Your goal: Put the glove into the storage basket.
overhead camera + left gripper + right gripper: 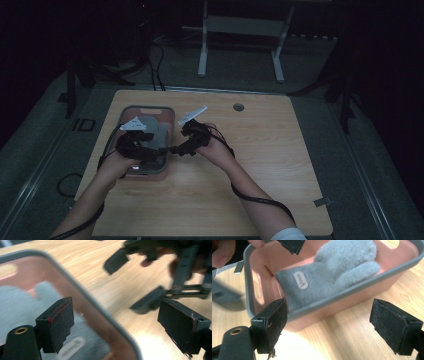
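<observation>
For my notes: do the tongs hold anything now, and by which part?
Nothing is held. Both the left tongs and right tongs are open; the grey mitten lies untouched in the pink basket.

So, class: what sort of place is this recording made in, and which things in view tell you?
Probably a lab or studio set up for recording, not a home: a bare wooden table on grey carpet, the metal legs of a stand behind it, dark surroundings, and cabled hand-held grippers over a pink bin holding a grey mitten.

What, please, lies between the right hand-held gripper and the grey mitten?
In the right gripper view, the bin's grey-rimmed pink wall stands between the open right hand-held gripper and the grey mitten inside it.
</observation>
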Demonstrator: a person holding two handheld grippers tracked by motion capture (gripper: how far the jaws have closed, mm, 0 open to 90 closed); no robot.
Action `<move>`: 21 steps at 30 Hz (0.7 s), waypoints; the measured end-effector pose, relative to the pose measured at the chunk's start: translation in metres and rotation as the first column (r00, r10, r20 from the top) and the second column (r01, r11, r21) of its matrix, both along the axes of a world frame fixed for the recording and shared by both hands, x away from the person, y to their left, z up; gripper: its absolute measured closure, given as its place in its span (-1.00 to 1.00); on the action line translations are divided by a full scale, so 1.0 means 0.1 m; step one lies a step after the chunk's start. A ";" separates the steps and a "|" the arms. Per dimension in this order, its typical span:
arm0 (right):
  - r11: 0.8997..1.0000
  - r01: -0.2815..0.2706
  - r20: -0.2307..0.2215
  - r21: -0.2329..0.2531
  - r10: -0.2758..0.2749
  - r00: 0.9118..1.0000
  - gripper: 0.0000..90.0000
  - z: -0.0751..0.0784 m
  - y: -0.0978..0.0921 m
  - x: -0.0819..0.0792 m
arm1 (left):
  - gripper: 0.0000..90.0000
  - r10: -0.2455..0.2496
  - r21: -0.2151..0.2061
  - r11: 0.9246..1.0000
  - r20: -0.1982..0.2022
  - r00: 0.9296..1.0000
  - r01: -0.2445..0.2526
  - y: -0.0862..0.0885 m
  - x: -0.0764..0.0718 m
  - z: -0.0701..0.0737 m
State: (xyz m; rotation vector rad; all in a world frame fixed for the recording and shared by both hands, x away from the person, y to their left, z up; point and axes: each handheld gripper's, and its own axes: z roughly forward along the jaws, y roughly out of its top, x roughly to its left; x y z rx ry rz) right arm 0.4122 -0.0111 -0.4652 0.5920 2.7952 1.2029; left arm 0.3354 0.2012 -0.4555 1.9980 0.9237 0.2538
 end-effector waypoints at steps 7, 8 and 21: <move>1.000 -0.003 0.011 -0.016 0.003 1.000 -0.67 -0.06 -0.17 -0.07 | -0.69 -0.098 -0.044 0.994 0.012 0.995 0.098 -0.22 -0.19 -0.03; 1.000 -0.002 0.015 -0.020 0.003 1.000 -0.67 -0.08 -0.20 -0.07 | -0.68 -0.111 -0.057 0.992 0.012 0.994 0.111 -0.25 -0.21 -0.04; 1.000 -0.007 0.005 -0.024 0.007 1.000 -0.67 -0.32 -0.54 -0.15 | -0.68 -0.216 -0.053 0.975 0.028 0.976 0.217 -0.53 -0.42 -0.30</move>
